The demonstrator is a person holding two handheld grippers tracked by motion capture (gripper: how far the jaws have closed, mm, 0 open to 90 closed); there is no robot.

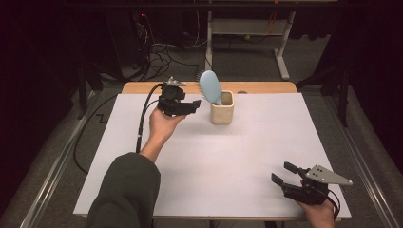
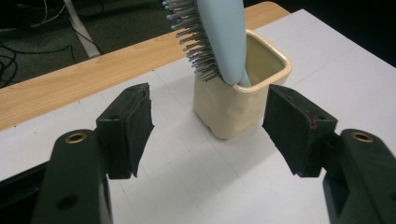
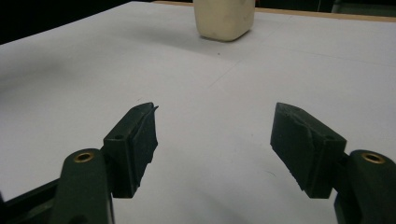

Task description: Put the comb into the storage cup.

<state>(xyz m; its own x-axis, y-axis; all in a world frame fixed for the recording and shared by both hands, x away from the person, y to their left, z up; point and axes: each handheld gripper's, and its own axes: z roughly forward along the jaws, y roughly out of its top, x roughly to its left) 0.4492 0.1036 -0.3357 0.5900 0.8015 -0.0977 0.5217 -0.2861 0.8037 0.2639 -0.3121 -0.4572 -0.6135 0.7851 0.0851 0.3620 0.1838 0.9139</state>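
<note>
With both grippers' fingers held open and empty, the cup (image 1: 222,108) could be toppled if the leaning hairbrush (image 1: 210,87) were nudged by the left gripper (image 1: 186,107).

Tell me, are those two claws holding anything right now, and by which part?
Nothing is held. The left gripper is open beside the cream cup, where the blue hairbrush stands handle down. The right gripper is open over bare table.
</note>
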